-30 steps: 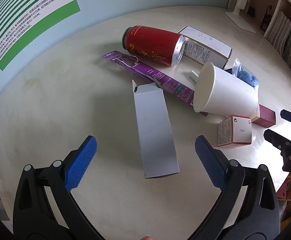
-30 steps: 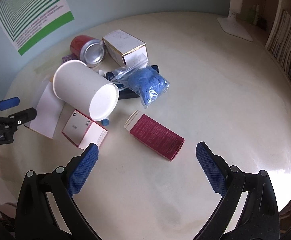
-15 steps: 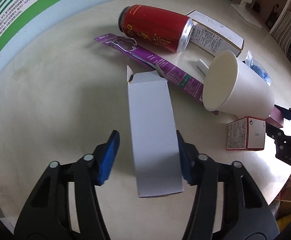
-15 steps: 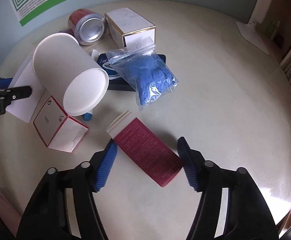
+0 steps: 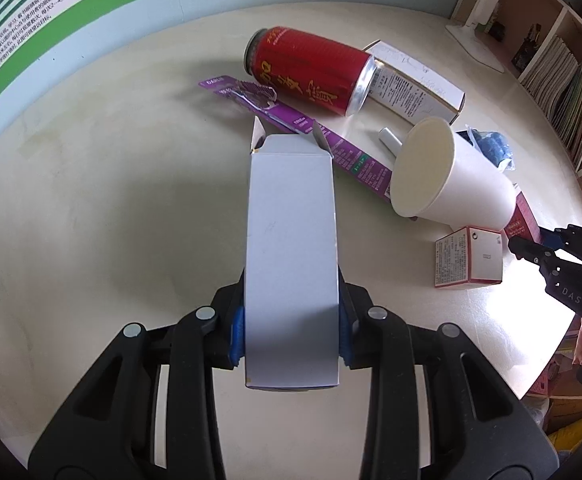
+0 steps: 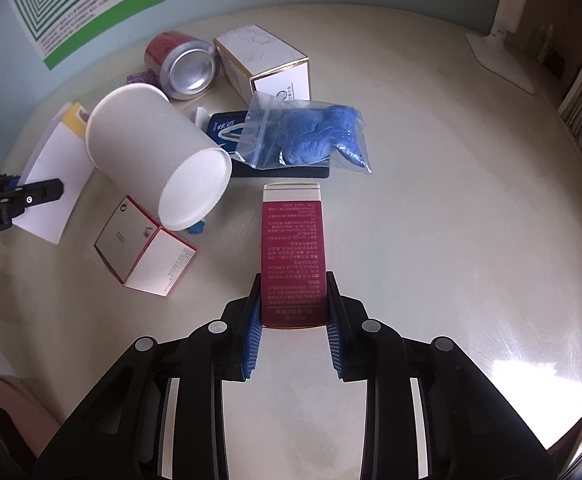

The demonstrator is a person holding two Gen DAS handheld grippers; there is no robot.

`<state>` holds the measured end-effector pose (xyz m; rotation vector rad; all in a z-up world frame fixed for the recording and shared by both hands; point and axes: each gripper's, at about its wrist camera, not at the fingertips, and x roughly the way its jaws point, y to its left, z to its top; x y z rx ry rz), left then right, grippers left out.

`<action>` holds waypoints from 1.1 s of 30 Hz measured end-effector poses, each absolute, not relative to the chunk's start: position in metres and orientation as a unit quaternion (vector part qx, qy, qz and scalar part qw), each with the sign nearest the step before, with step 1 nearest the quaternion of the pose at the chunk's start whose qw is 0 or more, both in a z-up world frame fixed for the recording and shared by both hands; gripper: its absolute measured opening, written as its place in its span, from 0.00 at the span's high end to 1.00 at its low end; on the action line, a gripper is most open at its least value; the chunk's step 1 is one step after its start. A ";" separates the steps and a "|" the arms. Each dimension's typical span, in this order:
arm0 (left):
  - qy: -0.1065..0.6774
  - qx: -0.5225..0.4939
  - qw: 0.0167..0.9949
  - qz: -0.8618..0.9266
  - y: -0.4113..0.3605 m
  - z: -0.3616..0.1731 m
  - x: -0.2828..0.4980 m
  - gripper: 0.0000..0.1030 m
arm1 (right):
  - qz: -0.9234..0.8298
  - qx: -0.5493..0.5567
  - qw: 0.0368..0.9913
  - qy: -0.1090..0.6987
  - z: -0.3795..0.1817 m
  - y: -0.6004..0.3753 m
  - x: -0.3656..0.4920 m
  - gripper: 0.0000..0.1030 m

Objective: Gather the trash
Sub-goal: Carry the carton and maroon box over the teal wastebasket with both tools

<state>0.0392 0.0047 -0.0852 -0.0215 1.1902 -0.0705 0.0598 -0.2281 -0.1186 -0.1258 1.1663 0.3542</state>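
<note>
Left tongs (image 5: 291, 332): clamped on grey carton (image 5: 291, 248), near tabletop (image 5: 91, 200) | Right tongs (image 6: 293, 320): closing, pads at red box (image 6: 293, 256) near end | Handling: light, crushable; hold long sides gently.

The right gripper (image 6: 293, 322) jaws are closing on the maroon box (image 6: 293, 256) (lying flat on the table (image 6: 451, 240)).

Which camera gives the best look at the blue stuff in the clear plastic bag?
The right wrist view: the plastic bag lies in full sight past the dark red box. In the left wrist view only a sliver of it shows behind the paper cup.
</note>
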 end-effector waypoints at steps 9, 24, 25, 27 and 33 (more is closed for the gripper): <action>0.529 -0.005 0.847 -0.051 0.005 -0.056 0.026 0.69 | 0.154 -0.018 0.839 0.521 -0.091 -0.237 0.036 0.72; 0.497 0.072 0.843 -0.190 -0.061 -0.029 -0.010 0.69 | 0.037 0.070 0.867 0.491 -0.073 -0.288 -0.056 0.72; 0.496 0.081 0.840 -0.203 -0.068 -0.029 -0.013 0.69 | 0.026 0.078 0.868 0.490 -0.074 -0.293 -0.066 0.72; 0.495 0.096 0.834 -0.226 -0.080 -0.029 -0.020 0.69 | 0.001 0.095 0.868 0.488 -0.074 -0.304 -0.086 0.72; 0.492 0.153 0.798 -0.311 -0.130 -0.035 -0.046 0.69 | -0.082 0.153 0.857 0.484 -0.079 -0.330 -0.158 0.72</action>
